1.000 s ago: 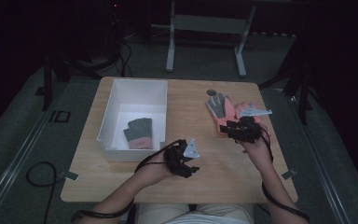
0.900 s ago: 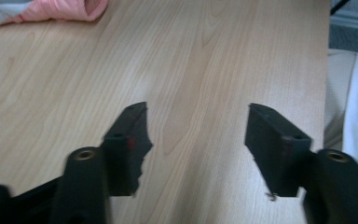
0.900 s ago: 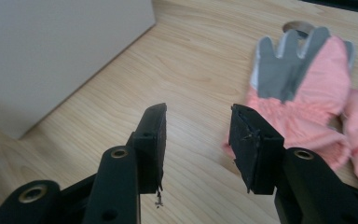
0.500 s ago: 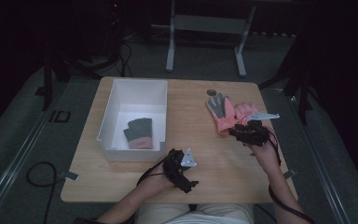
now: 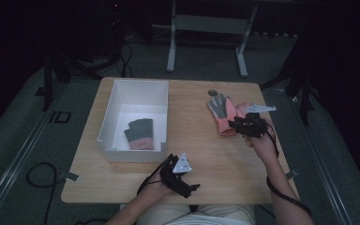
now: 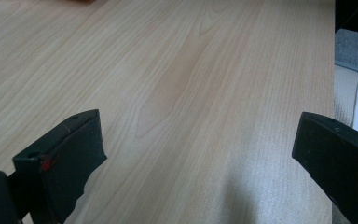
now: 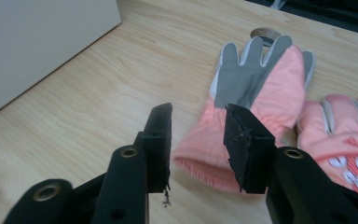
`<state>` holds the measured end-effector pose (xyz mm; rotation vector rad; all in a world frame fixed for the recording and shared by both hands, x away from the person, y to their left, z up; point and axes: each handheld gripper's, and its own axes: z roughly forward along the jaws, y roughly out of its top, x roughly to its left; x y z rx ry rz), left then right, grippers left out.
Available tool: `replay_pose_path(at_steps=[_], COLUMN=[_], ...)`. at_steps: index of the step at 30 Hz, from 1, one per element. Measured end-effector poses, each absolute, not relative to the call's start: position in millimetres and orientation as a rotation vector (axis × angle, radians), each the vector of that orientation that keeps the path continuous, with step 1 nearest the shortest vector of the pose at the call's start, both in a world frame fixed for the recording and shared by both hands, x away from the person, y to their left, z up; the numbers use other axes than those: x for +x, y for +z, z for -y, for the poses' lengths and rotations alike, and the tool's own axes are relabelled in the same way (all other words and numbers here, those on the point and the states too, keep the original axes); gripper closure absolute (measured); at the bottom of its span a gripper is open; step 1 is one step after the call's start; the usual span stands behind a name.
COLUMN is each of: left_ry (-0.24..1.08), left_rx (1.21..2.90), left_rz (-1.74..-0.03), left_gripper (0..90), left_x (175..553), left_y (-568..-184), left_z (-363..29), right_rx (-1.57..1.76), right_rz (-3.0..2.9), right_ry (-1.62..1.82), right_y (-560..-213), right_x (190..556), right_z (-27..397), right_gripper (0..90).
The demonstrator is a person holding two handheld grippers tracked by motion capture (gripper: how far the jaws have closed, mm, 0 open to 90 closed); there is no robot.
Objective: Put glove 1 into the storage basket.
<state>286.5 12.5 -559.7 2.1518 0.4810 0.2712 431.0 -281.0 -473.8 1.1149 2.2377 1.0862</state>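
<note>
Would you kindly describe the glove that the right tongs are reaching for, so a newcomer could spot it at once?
On the wooden table, look right of the white bin, where two pink gloves lie side by side. It is the one nearer the bin, the pink and grey glove lying flat, fingers spread, grey side up; its neighbour shows white markings instead.

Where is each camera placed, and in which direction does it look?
High view: sits above the person's side, looks forward and down on the light wooden table with the white rectangular plastic bin; both forearms, left gripper and right gripper show.
Left gripper view: rides the left gripper, looks along bare tabletop; its wide-open jaws show.
Right gripper view: rides the right gripper, faces the pink and grey fabric glove; its closing jaws flank the cuff.
Shared: high and right gripper views both show that glove.
</note>
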Motion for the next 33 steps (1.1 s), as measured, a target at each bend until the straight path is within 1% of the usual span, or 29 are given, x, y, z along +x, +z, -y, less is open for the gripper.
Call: replay_pose_path(at_steps=[7, 13, 17, 23, 29, 33], left_ry=[0.307, 0.326, 0.316, 0.337, 0.33, 0.332], left_rx=[2.125, 2.115, 2.115, 2.127, 2.125, 2.117], left_rz=[-0.505, -0.497, -0.493, -0.479, -0.473, -0.483], left_gripper=[1.8, 1.8, 1.8, 1.8, 1.8, 1.8], left_x=[281.5, 279.8, 280.2, 279.4, 279.3, 280.6], left_y=[-564.8, -564.8, -566.1, -565.4, -565.5, -566.2], left_z=[-11.4, -9.6, -10.6, -10.0, -10.1, -11.3], right_rx=[1.168, 1.228, 1.271, 1.295, 1.351, 1.387], right_rz=[-2.247, -2.246, -2.259, -2.267, -2.277, -2.241], right_ry=[0.984, 0.923, 0.857, 0.802, 0.738, 0.739], right_y=[-489.3, -502.4, -515.5, -528.3, -529.8, -527.4], right_x=[474.0, 504.4, 520.1, 527.8, 531.0, 529.3], right_z=[263.0, 258.1, 256.4, 251.5, 243.3, 240.5], right_gripper=[69.6, 68.7, 67.4, 69.1, 84.4, 89.0])
